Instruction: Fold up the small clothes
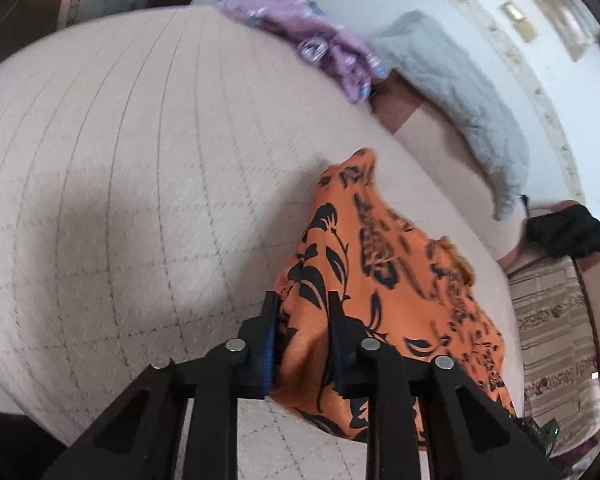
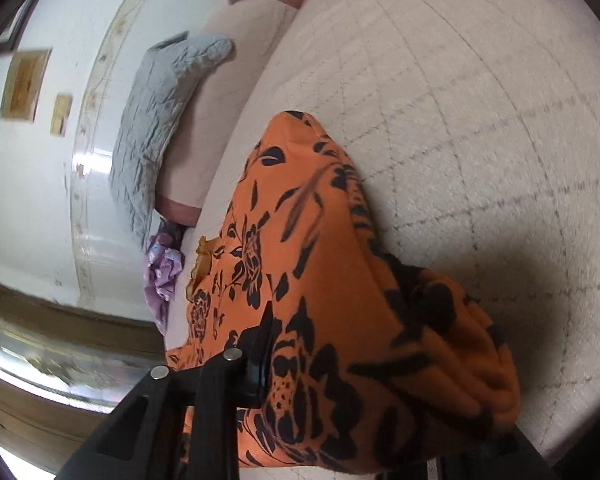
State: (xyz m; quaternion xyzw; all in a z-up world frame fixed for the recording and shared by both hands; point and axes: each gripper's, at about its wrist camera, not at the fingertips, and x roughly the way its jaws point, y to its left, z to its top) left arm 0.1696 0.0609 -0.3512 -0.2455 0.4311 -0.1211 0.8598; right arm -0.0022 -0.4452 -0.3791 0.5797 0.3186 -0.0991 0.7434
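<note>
An orange garment with a black flower print (image 1: 384,264) lies bunched on the pale quilted bed (image 1: 140,160). My left gripper (image 1: 302,308) is shut on its near edge, cloth pinched between the two black fingers. In the right wrist view the same orange garment (image 2: 340,300) drapes over my right gripper (image 2: 300,344). Only the left finger (image 2: 260,356) shows there; the other is hidden under the cloth. The cloth is gathered in folds at the right.
A purple garment (image 1: 320,48) lies crumpled at the bed's far edge; it also shows in the right wrist view (image 2: 164,268). A grey quilted pillow (image 1: 452,96) leans against the white wall. A striped fabric (image 1: 556,320) and a black item (image 1: 568,232) lie at the right.
</note>
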